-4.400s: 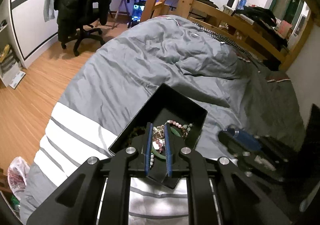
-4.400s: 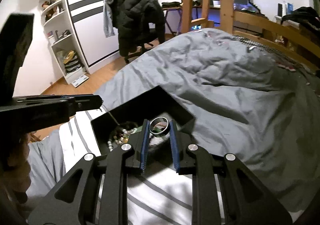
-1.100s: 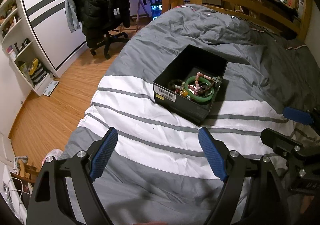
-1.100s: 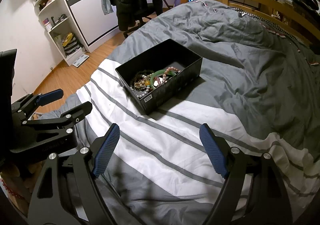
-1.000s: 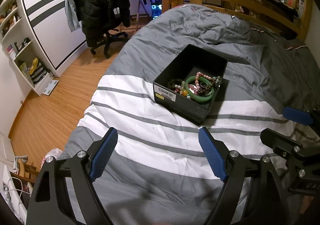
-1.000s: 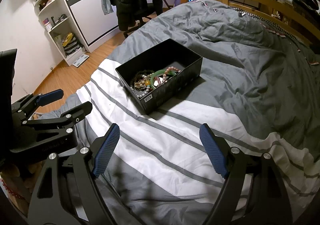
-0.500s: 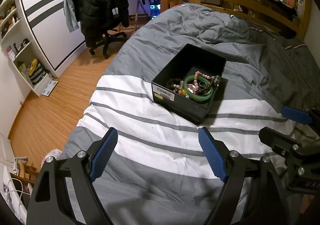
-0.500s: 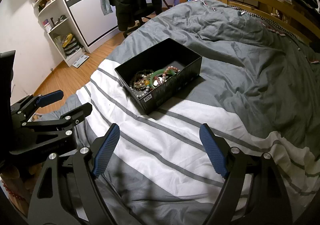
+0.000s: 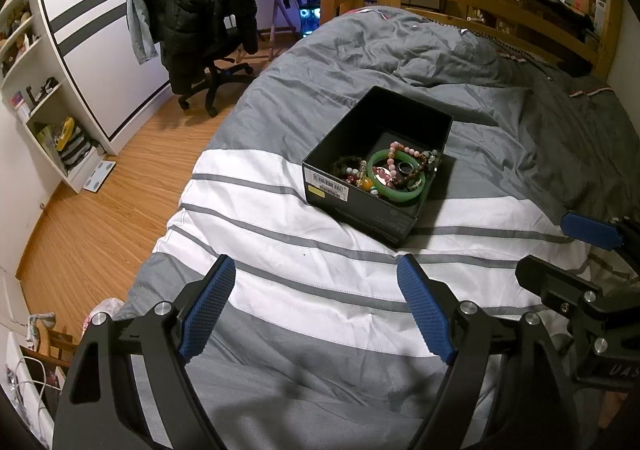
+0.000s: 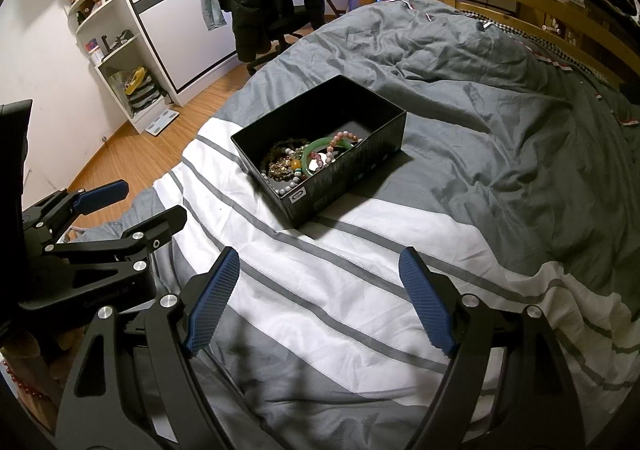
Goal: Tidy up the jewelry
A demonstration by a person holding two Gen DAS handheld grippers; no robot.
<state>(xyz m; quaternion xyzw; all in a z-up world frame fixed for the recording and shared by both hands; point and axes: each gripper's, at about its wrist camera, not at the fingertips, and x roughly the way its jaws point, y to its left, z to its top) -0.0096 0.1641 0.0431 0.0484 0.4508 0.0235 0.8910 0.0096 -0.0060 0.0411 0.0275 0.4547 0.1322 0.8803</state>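
Both grippers, left gripper [image 9: 316, 306] and right gripper [image 10: 320, 298], hang spread wide and empty above the striped duvet [image 9: 320, 290], the jewelry box [image 9: 360, 202] ahead, roughly equally near each.

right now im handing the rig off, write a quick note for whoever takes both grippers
Left gripper: open, holding nothing, above the striped duvet.
Right gripper: open, holding nothing, also short of the box.
Black box sits on the bed, lid off. Inside lie a green bangle, a pink bead bracelet, a ring and darker bead strands, all heaped at one end.
Done: no loose jewelry visible on the duvet.
Left: possibly sorting the heap.
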